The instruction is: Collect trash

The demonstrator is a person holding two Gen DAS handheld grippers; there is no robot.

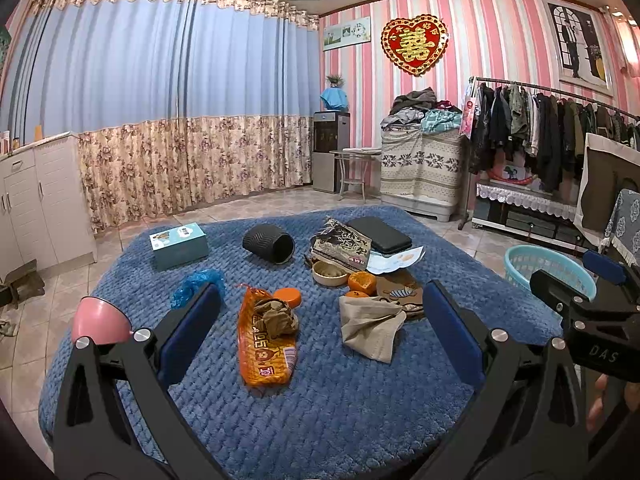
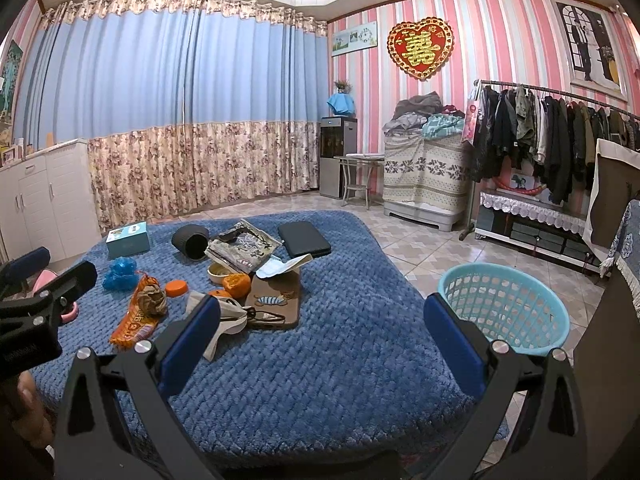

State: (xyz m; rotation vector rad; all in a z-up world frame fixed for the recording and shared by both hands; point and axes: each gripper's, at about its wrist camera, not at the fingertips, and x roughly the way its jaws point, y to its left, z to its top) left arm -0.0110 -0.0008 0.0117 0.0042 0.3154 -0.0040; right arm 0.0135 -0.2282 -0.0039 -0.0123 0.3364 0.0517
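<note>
Nothing is collected yet; this looks like the approach before the first pick. At lower left of the left wrist view, a crumpled blue plastic bag [image 1: 198, 285] lies on the blue blanket [image 1: 320, 400]. Centre frame, the left gripper [image 1: 320, 334] hangs wide open and empty over an orange snack wrapper [image 1: 265, 340] and a crumpled beige tissue [image 1: 372, 330], with orange peel [image 1: 362, 283] just behind. At right, the right gripper [image 2: 320, 338] is equally wide and empty, near the turquoise basket [image 2: 500, 304]. The next move likely calls for lowering the left gripper's jaws around the wrapper.
</note>
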